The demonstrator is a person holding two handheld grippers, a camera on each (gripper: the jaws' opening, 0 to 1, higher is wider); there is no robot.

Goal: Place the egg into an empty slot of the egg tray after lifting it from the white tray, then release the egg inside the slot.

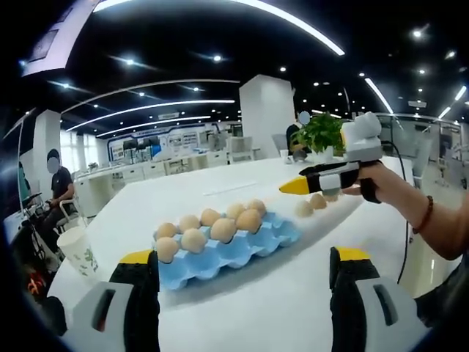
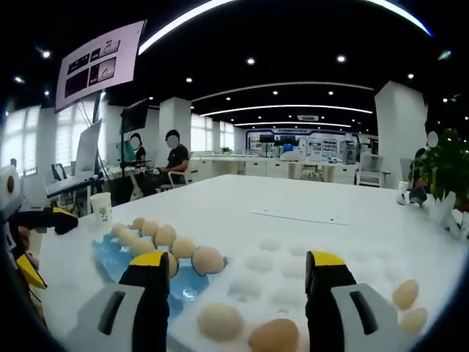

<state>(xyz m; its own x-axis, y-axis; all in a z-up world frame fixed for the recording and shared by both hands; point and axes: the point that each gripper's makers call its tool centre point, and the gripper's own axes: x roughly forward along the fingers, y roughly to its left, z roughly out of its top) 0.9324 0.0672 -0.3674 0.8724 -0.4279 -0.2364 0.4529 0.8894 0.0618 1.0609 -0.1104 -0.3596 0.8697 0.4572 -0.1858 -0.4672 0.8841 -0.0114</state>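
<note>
The blue egg tray (image 1: pixel 282 236) lies in the middle of the white table, with several tan eggs (image 1: pixel 223 229) in its far rows and empty cups along its near row. My left gripper (image 1: pixel 244 257) stands open in front of it, nothing between its jaws. My right gripper (image 1: pixel 297 186), held by a hand, hovers over eggs (image 1: pixel 304 207) to the right of the blue tray. In the right gripper view, my right gripper (image 2: pixel 240 258) is open over the white tray (image 2: pixel 293 279), which holds a few eggs (image 2: pixel 220 321). The blue egg tray (image 2: pixel 110 257) lies to its left.
A paper cup (image 1: pixel 77 249) stands near the table's left edge. A potted plant (image 1: pixel 322 132) is at the far end, and a sheet of paper (image 2: pixel 300 215) lies mid-table. People sit at desks (image 2: pixel 172 165) beyond the table. My left gripper (image 2: pixel 45 242) shows at the far left.
</note>
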